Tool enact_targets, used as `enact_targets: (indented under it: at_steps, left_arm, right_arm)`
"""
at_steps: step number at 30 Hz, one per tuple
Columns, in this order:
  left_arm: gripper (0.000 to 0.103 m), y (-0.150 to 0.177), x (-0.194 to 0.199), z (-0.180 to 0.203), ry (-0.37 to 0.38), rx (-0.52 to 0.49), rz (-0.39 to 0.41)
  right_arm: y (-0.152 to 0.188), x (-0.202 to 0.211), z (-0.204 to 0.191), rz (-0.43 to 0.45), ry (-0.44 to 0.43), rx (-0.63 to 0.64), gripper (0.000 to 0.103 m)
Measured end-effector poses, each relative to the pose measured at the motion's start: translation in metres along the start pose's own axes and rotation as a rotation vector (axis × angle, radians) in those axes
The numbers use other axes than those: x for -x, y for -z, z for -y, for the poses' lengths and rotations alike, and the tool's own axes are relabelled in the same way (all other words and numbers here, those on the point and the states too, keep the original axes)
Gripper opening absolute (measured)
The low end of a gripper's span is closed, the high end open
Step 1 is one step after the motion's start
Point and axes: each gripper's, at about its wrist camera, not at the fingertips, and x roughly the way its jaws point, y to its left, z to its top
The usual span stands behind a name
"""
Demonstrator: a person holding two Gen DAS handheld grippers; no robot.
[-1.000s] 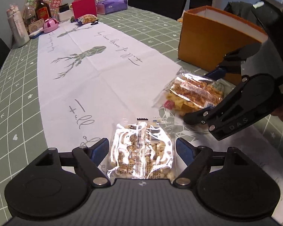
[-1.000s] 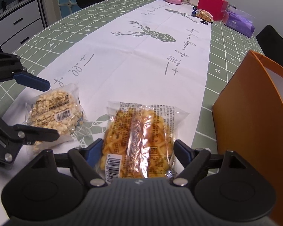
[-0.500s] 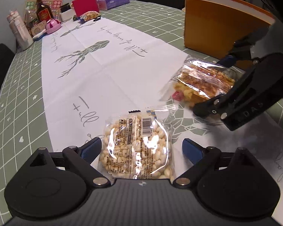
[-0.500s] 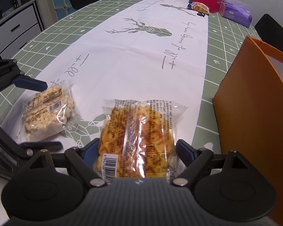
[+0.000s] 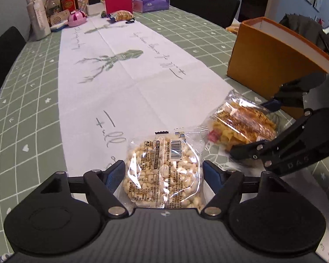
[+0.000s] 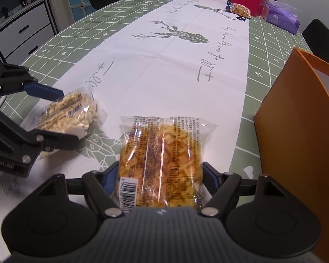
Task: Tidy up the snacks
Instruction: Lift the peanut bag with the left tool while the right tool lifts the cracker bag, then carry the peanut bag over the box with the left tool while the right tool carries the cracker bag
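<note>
We are working both hands at once over the worktop [image 5: 33,100], and the sorting is only getting started. Our left gripper [image 5: 163,173] is closing its fingers around the pale puffed-snack packet [image 5: 164,171]; the packet is sitting between the blue pads, which are lying right at its edges, though we cannot tell that they are pressing in yet. Our right gripper [image 6: 160,175] is doing the same with the orange snack packet [image 6: 162,155]: its fingers are narrowing on the packet's near end and appear to be touching both sides, so we are judging this as a grip just forming. Both packets are lying on the white runner [image 6: 175,70], close beside each other, and neither is looking lifted clear. The orange box [image 5: 272,59] is standing open-topped just beside the right gripper, on the green checked cloth, and we are taking it to be the place the snacks belong; nothing of ours is showing inside it from here, though most of its inside is hidden. A third snack bag [image 6: 240,9] is waiting at the far end of the worktop among the bottles and boxes. So, as we are judging it, nothing is put away yet: both grips need finishing, then the carrying, then the far bag.
</note>
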Motion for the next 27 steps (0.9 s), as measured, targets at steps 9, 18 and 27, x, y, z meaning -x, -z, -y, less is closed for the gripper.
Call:
enact_targets:
  at_steps: [9, 18, 27]
  left_arm:
    - [0.089, -0.007, 0.015, -0.008, 0.006, 0.052, 0.053]
    - [0.089, -0.021, 0.044, -0.012, 0.017, 0.106, 0.153]
    - [0.089, -0.038, 0.071, 0.002, 0.041, 0.124, 0.241]
  right_arm:
    - [0.000, 0.010, 0.001, 0.018, -0.010, -0.011, 0.073]
    - [-0.006, 0.046, 0.007, 0.102, -0.036, -0.046, 0.072]
    - [-0.005, 0.097, 0.014, 0.211, -0.038, -0.062, 0.072]
